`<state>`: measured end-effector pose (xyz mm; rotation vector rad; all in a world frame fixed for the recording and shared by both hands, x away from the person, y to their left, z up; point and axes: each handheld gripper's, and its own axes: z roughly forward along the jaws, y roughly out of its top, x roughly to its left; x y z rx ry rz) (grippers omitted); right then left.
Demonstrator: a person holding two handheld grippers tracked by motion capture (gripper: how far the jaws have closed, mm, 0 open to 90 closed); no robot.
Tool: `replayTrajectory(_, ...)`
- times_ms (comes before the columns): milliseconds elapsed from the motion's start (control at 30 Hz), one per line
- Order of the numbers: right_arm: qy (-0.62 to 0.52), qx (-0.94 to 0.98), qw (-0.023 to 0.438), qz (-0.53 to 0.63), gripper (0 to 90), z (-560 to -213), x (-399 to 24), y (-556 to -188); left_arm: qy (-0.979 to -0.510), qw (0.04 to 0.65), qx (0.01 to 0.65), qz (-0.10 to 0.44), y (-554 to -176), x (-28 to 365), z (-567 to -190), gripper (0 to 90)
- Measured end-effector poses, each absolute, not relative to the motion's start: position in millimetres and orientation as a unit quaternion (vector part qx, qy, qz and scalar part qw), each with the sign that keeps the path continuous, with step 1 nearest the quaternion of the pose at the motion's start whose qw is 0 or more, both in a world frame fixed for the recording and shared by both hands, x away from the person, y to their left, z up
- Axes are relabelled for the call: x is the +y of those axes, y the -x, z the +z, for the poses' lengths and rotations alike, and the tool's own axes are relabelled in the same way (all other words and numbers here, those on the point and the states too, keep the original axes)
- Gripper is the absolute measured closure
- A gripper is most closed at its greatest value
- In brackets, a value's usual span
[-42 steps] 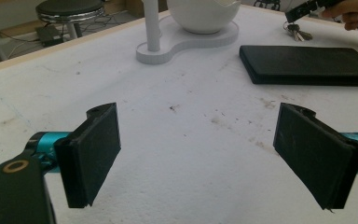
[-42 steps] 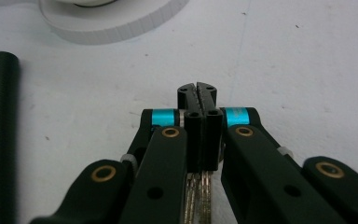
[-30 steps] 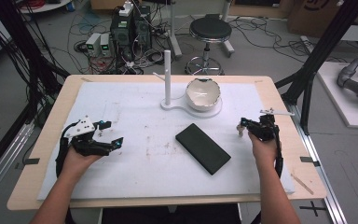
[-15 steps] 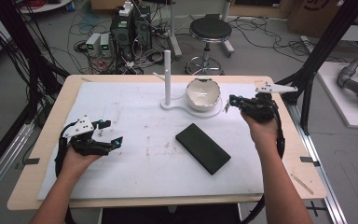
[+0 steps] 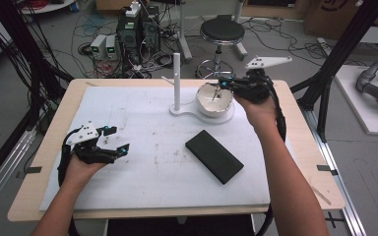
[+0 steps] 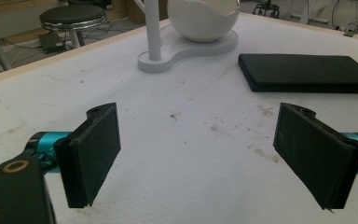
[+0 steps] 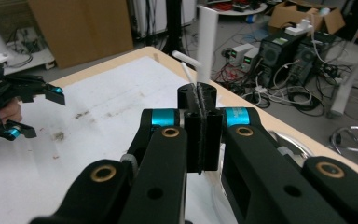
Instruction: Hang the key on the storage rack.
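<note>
Above the bowl [image 5: 214,98] now hangs the right tool [image 5: 222,84], risen from the bench [image 5: 128,113] with jaws shut and empty, while the left tool [image 5: 115,141] waits wide open, holding nothing.

White bowl [image 5: 215,98] on a white stand [image 5: 187,112] with a white post [image 5: 176,78]. Black slab [image 5: 214,156], matte. Desk [image 5: 295,147] edge light wood, top covered in a white sheet [image 5: 142,128] with brownish smudges. Both claws black with teal accents: left claw [image 5: 117,147], right claw [image 5: 222,84]. Right claw's top plate [image 5: 268,62] is light grey.
</note>
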<state>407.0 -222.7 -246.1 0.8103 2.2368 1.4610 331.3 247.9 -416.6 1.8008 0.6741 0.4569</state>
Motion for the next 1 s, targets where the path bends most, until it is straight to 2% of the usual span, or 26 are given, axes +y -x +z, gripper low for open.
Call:
replayTrajectory(533, -0.213, 0.828, 0.14, 0.5, 90.0, -227.4, -139.3, -434.3, -0.758, 0.553, 0.285, 0.195, -331.3, 249.6, -416.0, 14.7)
replayTrajectory(733, -0.215, 0.841, 0.137, 0.477, 90.0, -237.2, -112.2, -453.4, -0.759, 0.552, 0.285, 0.195, -331.2, 249.4, -416.3, 14.7)
replayTrajectory(1000, -0.233, 0.84, 0.129, 0.472, 90.0, -249.3, -105.3, -473.0, -0.758, 0.552, 0.289, 0.195, -332.0, 251.8, -417.4, 14.7)
